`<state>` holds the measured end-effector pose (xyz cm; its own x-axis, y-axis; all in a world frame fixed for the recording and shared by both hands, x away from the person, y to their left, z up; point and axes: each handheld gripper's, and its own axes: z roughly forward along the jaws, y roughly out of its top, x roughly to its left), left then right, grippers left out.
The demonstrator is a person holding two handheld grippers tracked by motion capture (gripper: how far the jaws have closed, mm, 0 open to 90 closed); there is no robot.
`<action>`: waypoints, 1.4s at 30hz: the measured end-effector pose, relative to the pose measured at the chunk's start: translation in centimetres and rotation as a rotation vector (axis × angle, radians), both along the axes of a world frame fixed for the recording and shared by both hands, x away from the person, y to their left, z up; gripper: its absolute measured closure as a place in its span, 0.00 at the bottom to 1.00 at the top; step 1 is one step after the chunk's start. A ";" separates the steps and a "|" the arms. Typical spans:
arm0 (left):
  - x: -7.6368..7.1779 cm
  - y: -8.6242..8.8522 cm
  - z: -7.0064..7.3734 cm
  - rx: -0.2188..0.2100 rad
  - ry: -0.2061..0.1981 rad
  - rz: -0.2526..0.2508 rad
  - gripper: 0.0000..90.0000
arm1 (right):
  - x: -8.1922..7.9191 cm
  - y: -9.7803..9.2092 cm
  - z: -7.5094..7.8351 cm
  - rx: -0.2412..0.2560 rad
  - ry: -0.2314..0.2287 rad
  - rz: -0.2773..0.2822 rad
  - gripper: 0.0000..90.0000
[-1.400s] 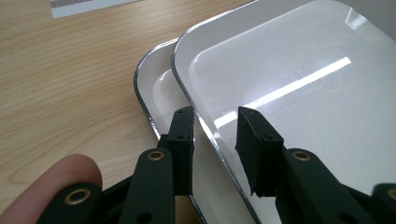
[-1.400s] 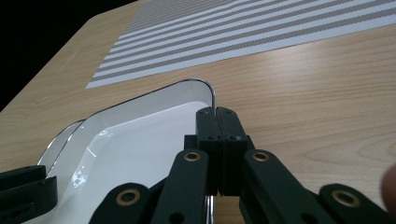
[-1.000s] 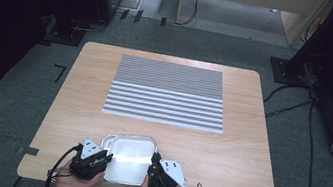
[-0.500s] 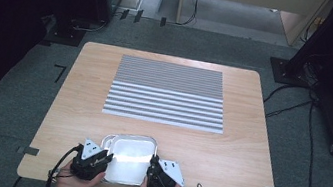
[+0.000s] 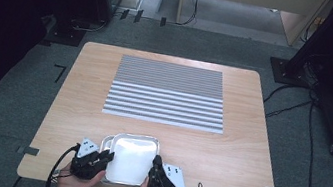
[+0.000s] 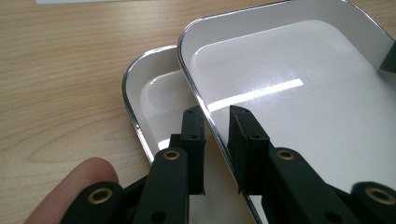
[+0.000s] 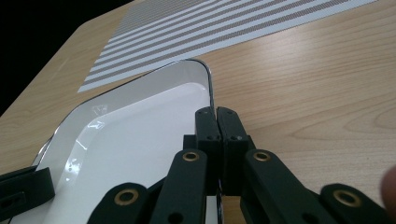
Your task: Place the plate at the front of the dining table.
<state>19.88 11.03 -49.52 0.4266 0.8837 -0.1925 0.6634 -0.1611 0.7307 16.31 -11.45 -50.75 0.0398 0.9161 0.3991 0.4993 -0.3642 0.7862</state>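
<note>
At the table's [image 5: 246,151] near edge, the upper tray's [image 6: 299,102] rim is straddled by the left gripper's [image 6: 216,122] parted jaws and clamped by the right gripper [image 7: 216,116]; the lower tray [image 6: 159,98] lies beneath.

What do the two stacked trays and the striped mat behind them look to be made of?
The upper tray and the lower tray look like glossy white-coated or enamelled metal: sharp light reflections inside, a thin mirror-like silver rim. Plastic cannot be ruled out. The striped mat lies flat and matte, with fine grey and white bands, so probably woven fabric or vinyl. The table shows a pale wood grain, possibly laminate.
</note>
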 end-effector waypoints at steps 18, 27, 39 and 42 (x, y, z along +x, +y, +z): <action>0.6 -1.3 2.0 -0.039 -0.073 0.079 0.93 | 0.9 -1.2 1.9 -0.027 -0.042 0.062 1.00; 1.6 -2.1 3.5 -0.041 -0.103 0.092 0.93 | 2.1 -2.1 3.0 -0.025 -0.074 0.071 1.00; 3.5 -1.9 4.4 -0.086 -0.097 0.115 0.93 | 4.8 -2.3 4.9 -0.066 -0.088 0.106 1.00; 4.3 -1.9 4.6 -0.088 -0.090 0.114 0.93 | 5.3 -2.4 5.0 -0.065 -0.085 0.111 1.00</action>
<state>24.19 9.14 -44.92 0.3436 0.9087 -0.2371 0.6049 -0.0210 0.7960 21.63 -13.81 -45.74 -0.0944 0.9370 0.3363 0.4642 -0.2574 0.8475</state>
